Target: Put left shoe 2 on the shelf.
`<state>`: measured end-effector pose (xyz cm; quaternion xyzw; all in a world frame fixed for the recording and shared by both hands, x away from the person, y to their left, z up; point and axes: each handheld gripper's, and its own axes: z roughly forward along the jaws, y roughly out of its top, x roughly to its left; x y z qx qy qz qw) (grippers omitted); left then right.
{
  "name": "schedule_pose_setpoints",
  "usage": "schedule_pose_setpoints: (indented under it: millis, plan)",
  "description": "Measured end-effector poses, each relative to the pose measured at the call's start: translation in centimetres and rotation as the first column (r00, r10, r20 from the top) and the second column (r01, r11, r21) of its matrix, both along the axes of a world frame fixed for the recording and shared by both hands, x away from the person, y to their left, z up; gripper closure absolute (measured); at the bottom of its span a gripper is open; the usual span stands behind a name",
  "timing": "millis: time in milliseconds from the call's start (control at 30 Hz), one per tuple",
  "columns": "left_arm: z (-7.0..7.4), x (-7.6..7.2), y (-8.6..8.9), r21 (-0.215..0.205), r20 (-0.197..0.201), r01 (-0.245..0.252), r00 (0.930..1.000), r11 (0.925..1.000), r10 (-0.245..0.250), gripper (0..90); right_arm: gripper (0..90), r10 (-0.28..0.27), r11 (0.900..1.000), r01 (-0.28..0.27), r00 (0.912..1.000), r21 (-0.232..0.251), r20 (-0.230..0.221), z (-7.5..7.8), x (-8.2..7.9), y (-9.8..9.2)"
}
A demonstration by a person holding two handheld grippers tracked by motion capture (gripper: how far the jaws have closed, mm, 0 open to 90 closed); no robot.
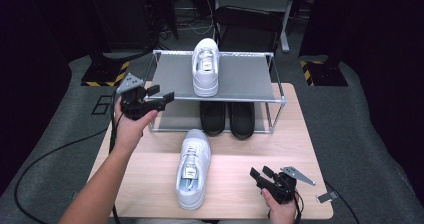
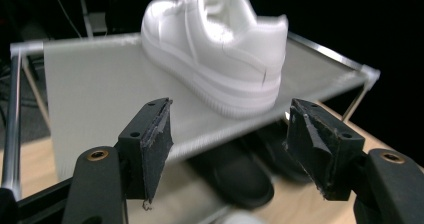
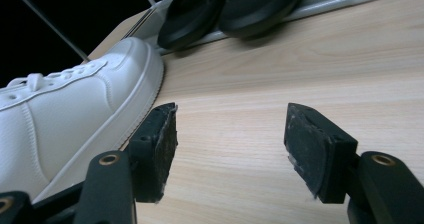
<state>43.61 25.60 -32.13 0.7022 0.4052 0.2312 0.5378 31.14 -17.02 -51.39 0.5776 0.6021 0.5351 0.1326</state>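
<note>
Wooden table [image 1: 300, 134] w/ a two-tier metal rack [image 1: 250, 79]; one white sneaker [image 1: 206, 66] sat on top shelf, its mate [image 1: 193, 169] on table, near edge. Left gripper [image 1: 162, 95] and right gripper [image 1: 261, 173] both stood agape, empty. Sneaker prob. light, semi-stiff, smooth leather-like upper; best grasped at heel collar.

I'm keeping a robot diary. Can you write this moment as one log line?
left gripper: open, empty, beside rack | right gripper: open, empty | white sneaker on rack | white sneaker on table | black shoes: lower shelf
</note>
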Motion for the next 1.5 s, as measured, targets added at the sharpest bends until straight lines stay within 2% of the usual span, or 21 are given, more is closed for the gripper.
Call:
schedule_pose_setpoints:
  millis: [100, 233, 300, 367, 467, 533, 700, 767, 833, 867, 967, 1033, 1167, 1400, 1500]
  plan:
    - [-1.8, -0.9, 0.8, -0.009, -0.011, -0.021, 0.9997, 0.9997, 0.020, 34.6, 37.5, 0.017, 1.000, -0.017, 0.9998, -0.022, 0.005, 0.3, -0.1, 0.7]
    - [-3.4, -2.2, 1.6, 0.007, 0.025, -0.035, 0.9991, 0.9994, 0.035, 38.8, 37.5, 0.033, 0.999, -0.033, 0.9994, -0.036, 0.011, 0.5, -0.1, 1.3]
    - [-4.2, -2.7, 2.0, 0.008, 0.022, -0.034, 0.9992, 0.9994, 0.034, 38.8, 37.9, 0.040, 0.998, -0.039, 0.9991, -0.039, 0.014, 0.7, 0.1, 1.6]
    - [-5.1, -3.4, 2.3, 0.032, 0.021, -0.049, 0.9986, 0.9983, 0.049, 39.9, 38.5, 0.049, 0.998, -0.049, 0.9987, -0.043, 0.011, 0.7, 0.4, 1.9]
    - [-6.6, -4.2, 2.6, 0.034, 0.005, -0.056, 0.9984, 0.9978, 0.056, 41.1, 39.1, 0.075, 0.995, -0.074, 0.9970, -0.070, 0.020, 0.7, 0.6, 2.5]
    - [-7.2, -4.6, 2.7, 0.030, 0.003, -0.059, 0.9982, 0.9978, 0.059, 41.7, 39.1, 0.092, 0.993, -0.090, 0.9953, -0.071, 0.030, 0.8, 0.4, 3.1]
    - [-9.3, -5.7, 3.7, -0.045, -0.021, -0.072, 0.9973, 0.9964, 0.071, 41.7, 39.1, 0.138, 0.987, -0.133, 0.9894, -0.091, 0.046, 1.4, -0.1, 4.4]
    - [-10.1, -5.9, 4.1, -0.057, -0.019, -0.089, 0.9959, 0.9944, 0.088, 44.2, 39.1, 0.154, 0.984, -0.148, 0.9868, -0.099, 0.052, 1.5, -0.1, 4.9]
    - [-10.7, -6.0, 4.4, -0.045, -0.025, -0.100, 0.9948, 0.9940, 0.099, 44.2, 39.1, 0.163, 0.983, -0.158, 0.9855, -0.093, 0.047, 1.6, 0.0, 5.3]
    - [-10.8, -5.9, 4.5, -0.033, -0.042, -0.094, 0.9948, 0.9950, 0.093, 44.2, 39.1, 0.167, 0.982, -0.163, 0.9850, -0.093, 0.043, 1.6, 0.0, 5.5]
    - [-11.2, -6.1, 4.7, -0.005, -0.047, -0.110, 0.9929, 0.9939, 0.110, 44.1, 39.1, 0.174, 0.981, -0.169, 0.9837, -0.093, 0.046, 1.7, 0.2, 6.2]
    - [-11.7, -6.3, 4.9, -0.005, -0.060, -0.109, 0.9923, 0.9940, 0.108, 43.9, 39.1, 0.184, 0.980, -0.180, 0.9819, -0.088, 0.044, 1.6, 0.3, 6.7]
    - [-12.2, -6.4, 5.2, -0.006, -0.068, -0.122, 0.9903, 0.9925, 0.121, 43.9, 39.8, 0.212, 0.972, -0.206, 0.9763, -0.109, 0.043, 1.6, 0.4, 7.6]
    - [-12.3, -6.7, 5.5, -0.014, -0.063, -0.134, 0.9891, 0.9908, 0.133, 43.3, 40.0, 0.246, 0.967, -0.243, 0.9683, -0.081, 0.041, 2.4, 0.2, 8.7]
    - [-12.3, -6.7, 5.7, -0.018, -0.063, -0.140, 0.9884, 0.9900, 0.138, 43.5, 39.4, 0.268, 0.962, -0.263, 0.9615, -0.079, 0.062, 2.8, 0.4, 9.4]
